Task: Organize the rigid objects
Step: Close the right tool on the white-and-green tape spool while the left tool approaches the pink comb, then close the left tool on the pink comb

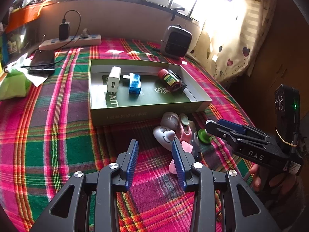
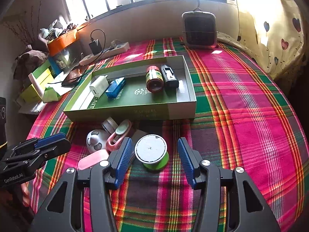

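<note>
A shallow green box (image 1: 144, 114) (image 2: 135, 114) lies on the plaid cloth. Inside it are a white charger (image 1: 114, 79) (image 2: 98, 86), a blue case (image 1: 134, 83) (image 2: 115, 88), a brown jar (image 1: 169, 80) (image 2: 154, 78) and a black block (image 2: 170, 75). In front of the box sit a white round gadget (image 1: 164, 135) (image 2: 94, 139), a pink clipper (image 1: 184, 128) (image 2: 117, 137), a pink flat piece (image 2: 92, 159) and a green spool (image 1: 204, 136) (image 2: 152, 152). My right gripper (image 2: 154, 143) (image 1: 210, 124) is open, its fingers either side of the spool without touching. My left gripper (image 1: 155, 148) (image 2: 61, 139) is open, just short of the white gadget.
Behind the box stand a small grey fan heater (image 1: 176, 41) (image 2: 199, 31), a power strip (image 1: 71, 41) (image 2: 108, 53) with a black plug and cable, and a phone (image 1: 42, 61). A heart-print curtain (image 2: 280, 29) hangs at the right. Cartons and tissue (image 2: 38, 87) crowd the left edge.
</note>
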`<state>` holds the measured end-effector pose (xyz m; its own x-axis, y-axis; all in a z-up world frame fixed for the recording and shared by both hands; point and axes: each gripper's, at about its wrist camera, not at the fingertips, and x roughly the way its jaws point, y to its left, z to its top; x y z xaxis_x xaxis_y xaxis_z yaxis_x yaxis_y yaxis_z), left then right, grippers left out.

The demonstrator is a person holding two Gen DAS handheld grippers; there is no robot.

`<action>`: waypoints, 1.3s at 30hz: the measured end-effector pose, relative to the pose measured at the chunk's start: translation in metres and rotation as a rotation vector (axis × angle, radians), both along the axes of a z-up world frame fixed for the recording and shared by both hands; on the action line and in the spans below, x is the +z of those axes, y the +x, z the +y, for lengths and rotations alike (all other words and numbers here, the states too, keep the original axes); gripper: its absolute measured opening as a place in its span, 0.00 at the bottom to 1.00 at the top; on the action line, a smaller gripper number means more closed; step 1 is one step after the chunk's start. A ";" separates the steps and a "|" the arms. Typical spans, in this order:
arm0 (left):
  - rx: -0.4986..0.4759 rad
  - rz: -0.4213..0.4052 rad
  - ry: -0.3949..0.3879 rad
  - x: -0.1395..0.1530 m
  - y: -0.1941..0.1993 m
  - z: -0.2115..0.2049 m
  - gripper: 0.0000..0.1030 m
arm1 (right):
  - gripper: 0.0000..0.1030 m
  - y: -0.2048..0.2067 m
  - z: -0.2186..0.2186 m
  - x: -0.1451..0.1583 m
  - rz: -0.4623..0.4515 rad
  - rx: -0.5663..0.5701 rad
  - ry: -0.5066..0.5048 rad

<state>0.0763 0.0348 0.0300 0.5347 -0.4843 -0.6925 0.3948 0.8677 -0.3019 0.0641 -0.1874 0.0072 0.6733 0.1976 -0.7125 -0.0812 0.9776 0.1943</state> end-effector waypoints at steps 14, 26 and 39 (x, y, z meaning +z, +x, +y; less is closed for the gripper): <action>-0.034 0.034 -0.007 -0.007 0.003 -0.011 0.34 | 0.49 0.007 0.001 -0.009 0.012 0.002 -0.029; -0.069 0.069 0.036 -0.014 -0.001 -0.038 0.34 | 0.34 -0.001 -0.006 -0.006 -0.015 0.037 0.011; -0.093 0.077 0.090 -0.019 -0.004 -0.063 0.34 | 0.34 -0.011 -0.032 -0.006 -0.019 0.011 0.057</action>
<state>0.0720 -0.0285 0.0115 0.4343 -0.4634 -0.7724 0.4538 0.8533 -0.2568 0.0533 -0.2196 0.0009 0.6842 0.2452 -0.6869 -0.0966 0.9640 0.2478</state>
